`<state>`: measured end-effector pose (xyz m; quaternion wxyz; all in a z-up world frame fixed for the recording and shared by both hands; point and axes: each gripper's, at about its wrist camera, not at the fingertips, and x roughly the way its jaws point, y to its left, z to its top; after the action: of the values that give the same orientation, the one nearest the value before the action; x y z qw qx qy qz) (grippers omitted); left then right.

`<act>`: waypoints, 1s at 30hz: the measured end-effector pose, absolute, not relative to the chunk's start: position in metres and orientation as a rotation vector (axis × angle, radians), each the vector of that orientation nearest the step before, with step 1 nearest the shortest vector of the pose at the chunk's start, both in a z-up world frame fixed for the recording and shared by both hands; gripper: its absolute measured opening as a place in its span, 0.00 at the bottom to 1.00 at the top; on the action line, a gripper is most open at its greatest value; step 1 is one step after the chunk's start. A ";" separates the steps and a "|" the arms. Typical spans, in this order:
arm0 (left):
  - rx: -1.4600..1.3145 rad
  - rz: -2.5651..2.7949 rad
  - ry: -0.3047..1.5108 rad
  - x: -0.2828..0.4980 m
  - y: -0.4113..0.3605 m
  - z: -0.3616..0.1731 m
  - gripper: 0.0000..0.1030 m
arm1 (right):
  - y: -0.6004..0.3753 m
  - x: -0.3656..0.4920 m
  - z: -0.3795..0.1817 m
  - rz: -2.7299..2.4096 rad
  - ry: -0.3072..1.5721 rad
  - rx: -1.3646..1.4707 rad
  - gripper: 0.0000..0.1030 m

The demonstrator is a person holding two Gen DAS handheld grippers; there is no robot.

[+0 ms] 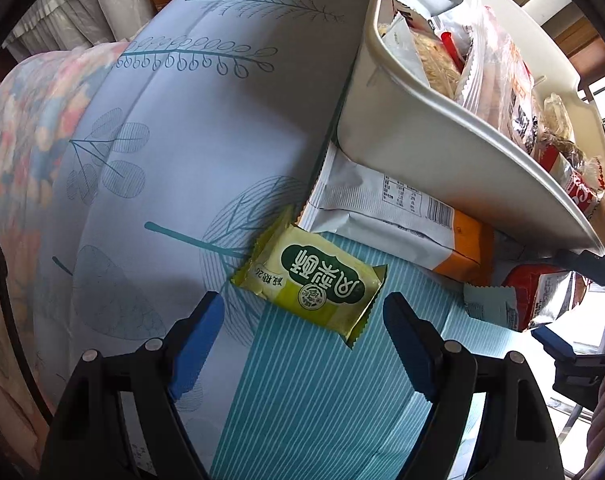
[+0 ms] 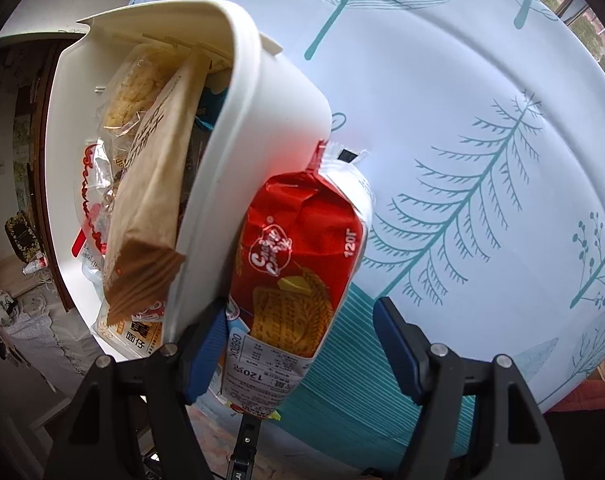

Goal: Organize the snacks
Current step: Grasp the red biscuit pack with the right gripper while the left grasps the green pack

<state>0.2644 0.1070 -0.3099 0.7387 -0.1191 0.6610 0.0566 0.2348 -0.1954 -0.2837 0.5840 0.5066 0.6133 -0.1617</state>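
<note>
Still gathering loose snacks: the left gripper (image 1: 302,336), released, hangs at six o'clock of the yellow packet (image 1: 308,284), needing descent and closure toward the white bin (image 1: 434,148).

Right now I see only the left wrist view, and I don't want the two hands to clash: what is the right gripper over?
Observer: The right gripper straddles a red biscuit packet, with its jaws open.
Operator: Where does the packet sit?
Observer: It rests against the outer wall of the white bin, lengthwise between the fingers.
Operator: Is it gripped?
Observer: Not that I can see. The pad on the right of the picture stands clear of it, and the other is at the packet's edge.
</note>
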 end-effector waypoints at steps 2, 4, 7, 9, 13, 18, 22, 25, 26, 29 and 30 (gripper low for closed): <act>-0.252 0.130 1.454 0.266 0.106 -0.312 0.78 | -0.196 0.233 -0.284 -0.378 1.429 1.182 0.68; -0.243 0.136 1.455 0.267 0.106 -0.315 0.78 | -0.195 0.233 -0.286 -0.377 1.429 1.181 0.67; -0.237 0.142 1.456 0.269 0.105 -0.316 0.78 | -0.197 0.238 -0.290 -0.380 1.431 1.189 0.66; -0.238 0.145 1.457 0.270 0.106 -0.316 0.78 | -0.195 0.240 -0.292 -0.375 1.430 1.190 0.65; -0.239 0.142 1.459 0.272 0.104 -0.315 0.75 | -0.197 0.241 -0.298 -0.364 1.425 1.202 0.65; -0.238 0.135 1.457 0.273 0.101 -0.311 0.70 | -0.200 0.240 -0.296 -0.360 1.421 1.205 0.65; -0.261 0.120 1.455 0.271 0.102 -0.310 0.66 | -0.201 0.238 -0.297 -0.342 1.407 1.220 0.60; -0.289 0.095 1.448 0.270 0.103 -0.310 0.57 | -0.201 0.239 -0.294 -0.324 1.394 1.223 0.53; -0.286 0.095 1.445 0.269 0.102 -0.309 0.57 | -0.201 0.240 -0.293 -0.319 1.391 1.220 0.52; -0.290 0.087 1.437 0.267 0.104 -0.310 0.56 | -0.200 0.240 -0.292 -0.315 1.386 1.221 0.51; -0.291 0.085 1.435 0.266 0.105 -0.310 0.56 | -0.200 0.239 -0.291 -0.313 1.384 1.221 0.50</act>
<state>0.2657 0.1045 -0.3101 0.7429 -0.1328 0.6550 0.0386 0.2395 -0.1999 -0.2911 0.5931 0.5253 0.5952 -0.1345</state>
